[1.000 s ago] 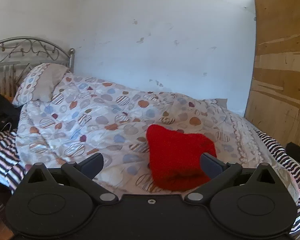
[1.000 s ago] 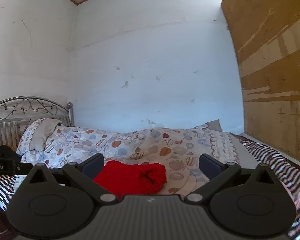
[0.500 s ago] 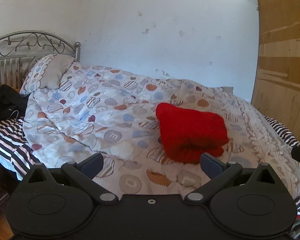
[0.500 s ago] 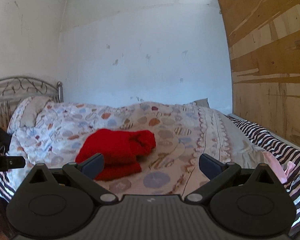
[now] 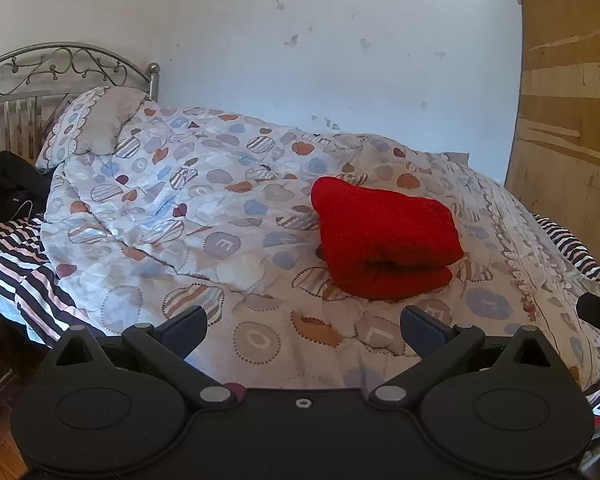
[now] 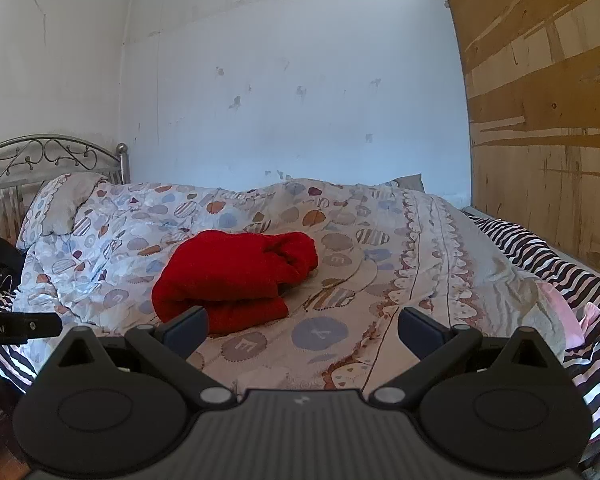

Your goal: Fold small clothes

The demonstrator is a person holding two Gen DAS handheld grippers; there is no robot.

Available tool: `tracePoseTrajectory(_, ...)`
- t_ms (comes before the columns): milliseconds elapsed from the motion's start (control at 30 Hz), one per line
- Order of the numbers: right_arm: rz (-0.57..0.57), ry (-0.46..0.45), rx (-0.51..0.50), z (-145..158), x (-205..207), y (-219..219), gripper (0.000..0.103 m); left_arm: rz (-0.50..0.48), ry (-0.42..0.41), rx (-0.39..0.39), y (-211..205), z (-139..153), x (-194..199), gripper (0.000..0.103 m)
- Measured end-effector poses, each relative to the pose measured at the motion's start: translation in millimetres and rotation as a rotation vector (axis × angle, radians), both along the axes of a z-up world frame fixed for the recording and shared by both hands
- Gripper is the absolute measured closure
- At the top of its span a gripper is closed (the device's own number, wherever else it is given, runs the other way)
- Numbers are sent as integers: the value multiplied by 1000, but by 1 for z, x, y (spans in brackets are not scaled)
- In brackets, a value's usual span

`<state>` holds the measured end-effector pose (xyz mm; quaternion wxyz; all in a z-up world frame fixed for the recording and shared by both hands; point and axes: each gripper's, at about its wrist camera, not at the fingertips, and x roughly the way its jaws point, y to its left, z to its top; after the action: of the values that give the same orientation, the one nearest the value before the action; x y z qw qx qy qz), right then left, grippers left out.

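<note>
Matte black left gripper (image 5: pixel 303 329) and right gripper (image 6: pixel 302 328), round discs, silver pivot screws.

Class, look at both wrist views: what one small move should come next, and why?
Probably draw both back and stop. The red knitted garment already lies doubled over on the patterned duvet, and the left hand-held gripper and right hand-held gripper are both open, empty and clear of it.

"obot.AI" — on the left claw (image 6: pixel 18 327) — cropped.
</note>
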<state>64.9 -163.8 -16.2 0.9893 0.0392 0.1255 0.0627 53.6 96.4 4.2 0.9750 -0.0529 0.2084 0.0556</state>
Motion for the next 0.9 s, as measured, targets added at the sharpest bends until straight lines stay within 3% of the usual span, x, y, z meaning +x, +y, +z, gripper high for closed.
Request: tracePoseTrajectory(900,-13,9,17,-2,-1,-5,0,-8,6,-3,-3,1,2,1)
